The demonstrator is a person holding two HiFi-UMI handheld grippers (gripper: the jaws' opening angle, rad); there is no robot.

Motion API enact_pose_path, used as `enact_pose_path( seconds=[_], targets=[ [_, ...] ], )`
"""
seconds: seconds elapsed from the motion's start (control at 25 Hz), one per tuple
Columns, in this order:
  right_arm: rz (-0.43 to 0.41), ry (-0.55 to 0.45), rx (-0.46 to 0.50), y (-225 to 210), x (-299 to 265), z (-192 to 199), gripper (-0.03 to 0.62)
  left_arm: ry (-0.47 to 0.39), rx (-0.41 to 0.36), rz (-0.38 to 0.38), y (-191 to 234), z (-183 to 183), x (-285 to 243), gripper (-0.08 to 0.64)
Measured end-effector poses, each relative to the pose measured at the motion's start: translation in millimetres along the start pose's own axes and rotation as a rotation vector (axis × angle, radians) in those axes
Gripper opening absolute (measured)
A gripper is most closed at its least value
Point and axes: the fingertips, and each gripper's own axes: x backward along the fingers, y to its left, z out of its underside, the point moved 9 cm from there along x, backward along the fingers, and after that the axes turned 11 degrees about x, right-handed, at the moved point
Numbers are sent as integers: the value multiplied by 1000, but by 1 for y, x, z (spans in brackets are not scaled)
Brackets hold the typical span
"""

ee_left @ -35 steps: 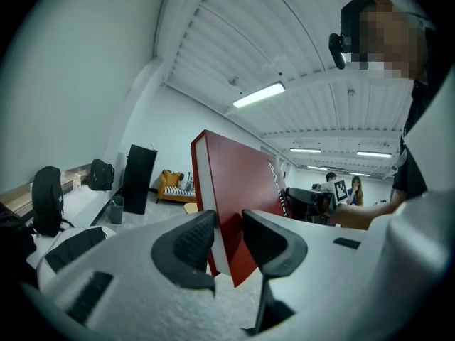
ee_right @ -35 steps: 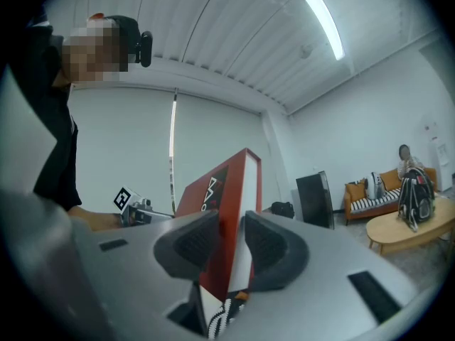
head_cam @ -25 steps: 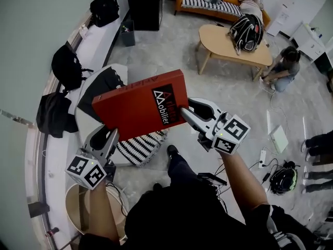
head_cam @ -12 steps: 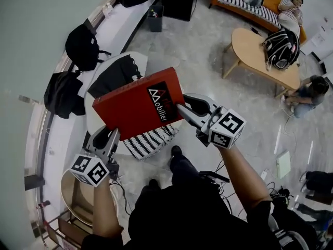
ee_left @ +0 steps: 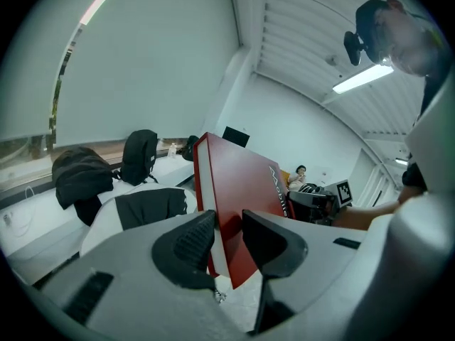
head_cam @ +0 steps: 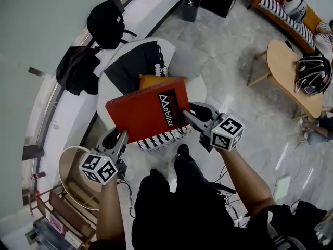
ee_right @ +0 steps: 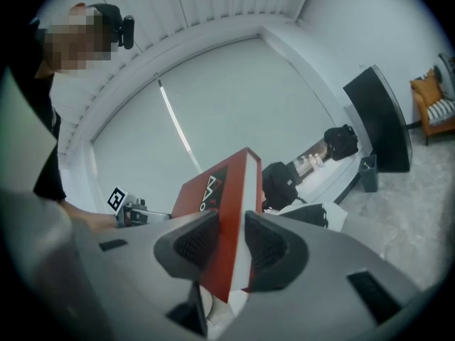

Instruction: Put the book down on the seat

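A pale stone floor runs under a curved window ledge, and a white rounded seat (head_cam: 183, 62) stands just beside that ledge. Black fabric (head_cam: 136, 61) is draped over the seat's back, an orange cushion (head_cam: 155, 80) lies on it, and a black-and-white striped cushion (head_cam: 162, 138) sits at its near edge. Two black backpacks (head_cam: 106, 17) rest on the ledge to the left of the seat. A wooden coffee table (head_cam: 291, 85) stands well apart to the seat's right. The red book (head_cam: 148, 113) is held in the air above the near half of the seat, tilted with its cover up and touching nothing on the seat. White lettering on a black panel marks its right end. The left gripper (head_cam: 119, 138) is at the book's near left corner, in front of the seat. In the left gripper view both pads press the book's thickness, so its jaws are clamped on the book at a narrow gap. The right gripper (head_cam: 188, 111) takes the book's right edge, over the seat's right side. Its jaws too are closed on the book, one pad on the cover and one on the underside.
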Motion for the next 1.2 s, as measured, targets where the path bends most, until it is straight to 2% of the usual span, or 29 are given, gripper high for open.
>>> enact_pose_path(
  seconds=[0.2, 0.44, 0.68, 0.92, 1.2],
  targets=[
    [-25, 56, -62, -22, -41, 46, 127, 24, 85, -31, 53, 35, -22, 135],
    [4, 110, -110, -47, -73, 113, 126, 58, 153, -19, 113, 84, -60, 135],
    [39, 172, -135, -66, -99, 187, 124, 123, 183, -14, 174, 137, -97, 135],
    [129, 243, -231, -75, -97, 261, 123, 193, 217, -3, 208, 190, -129, 135],
    [174, 265, -273, -87, -119, 321, 121, 207, 251, -14, 255, 233, -152, 133]
  ],
)
